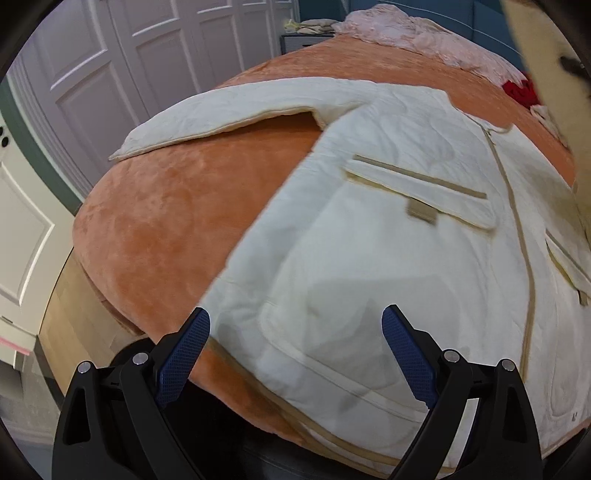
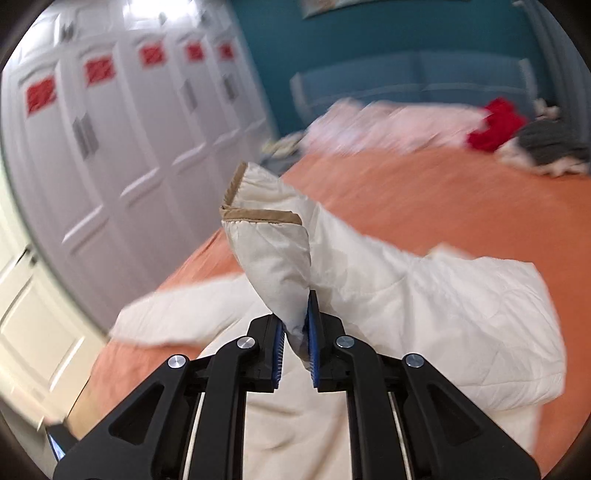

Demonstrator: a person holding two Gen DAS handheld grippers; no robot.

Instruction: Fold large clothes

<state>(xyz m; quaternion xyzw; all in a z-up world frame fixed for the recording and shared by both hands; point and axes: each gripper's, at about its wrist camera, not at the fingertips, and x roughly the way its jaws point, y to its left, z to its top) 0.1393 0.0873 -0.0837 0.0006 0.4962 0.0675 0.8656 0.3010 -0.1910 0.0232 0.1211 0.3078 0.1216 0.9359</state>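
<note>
A large cream quilted jacket with tan trim lies front up on an orange bed cover, one sleeve stretched out to the left. My left gripper is open and empty, hovering over the jacket's lower hem. In the right wrist view my right gripper is shut on the other sleeve, holding its tan-edged cuff up above the jacket body.
White wardrobe doors stand to the left of the bed. A pink blanket, a red garment and grey clothes lie at the bed's far end. Wooden floor shows beside the bed.
</note>
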